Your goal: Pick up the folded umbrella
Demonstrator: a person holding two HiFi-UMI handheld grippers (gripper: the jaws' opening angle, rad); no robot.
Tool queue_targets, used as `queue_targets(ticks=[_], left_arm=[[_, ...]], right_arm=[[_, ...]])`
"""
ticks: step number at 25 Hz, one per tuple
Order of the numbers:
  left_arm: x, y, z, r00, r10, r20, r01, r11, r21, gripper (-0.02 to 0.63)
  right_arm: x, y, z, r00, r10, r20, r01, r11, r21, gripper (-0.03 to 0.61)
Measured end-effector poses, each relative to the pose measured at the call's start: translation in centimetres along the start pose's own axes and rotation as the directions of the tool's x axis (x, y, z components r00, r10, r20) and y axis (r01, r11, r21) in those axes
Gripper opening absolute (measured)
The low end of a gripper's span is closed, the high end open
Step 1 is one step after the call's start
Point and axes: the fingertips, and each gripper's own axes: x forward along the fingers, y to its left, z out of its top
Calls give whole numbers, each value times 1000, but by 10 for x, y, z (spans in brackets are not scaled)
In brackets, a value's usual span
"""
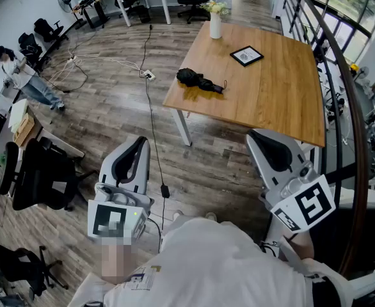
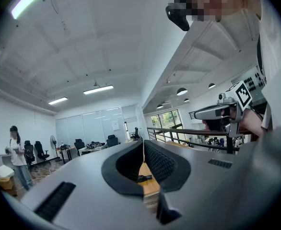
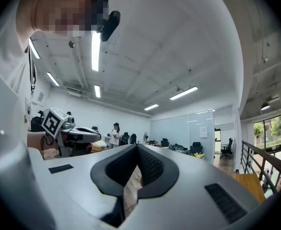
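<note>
1. You are at the approach step, and nothing is grasped yet. The folded umbrella point(image 1: 199, 80) lies on the left part of the desk point(image 1: 277, 88), close to its left edge and well apart from both tools.
2. Your left tool point(image 1: 138, 147) is held level, close to your body. Its jaws are closed tip to tip with nothing between them. Its own view looks across the floor straight at the umbrella.
3. Your right tool point(image 1: 259, 137) is also level and near you, with its jaws fully closed and empty.
4. The next move, as I judge it, calls for walking up to the desk's near-left corner. Then open one tool's jaws wide and set them around the umbrella's bundled middle.
5. The white vase point(image 1: 215, 24) stands at the far edge, and the flat dark-framed panel point(image 1: 246, 55) lies to the right. Both sit apart from the umbrella, so a reach from the near side looks unobstructed.
</note>
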Motion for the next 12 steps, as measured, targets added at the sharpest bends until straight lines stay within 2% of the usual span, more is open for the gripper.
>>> queue_targets(ticks=[4, 12], left_arm=[[-3, -1, 4, 999, -28, 18, 29, 997, -78, 23], [-2, -8, 7, 1000, -29, 8, 30, 997, -72, 23]], right_arm=[[-2, 1, -1, 1000, -12, -3, 12, 1000, -4, 29], [-7, 2, -4, 1000, 6, -17, -6, 1000, -1, 29]])
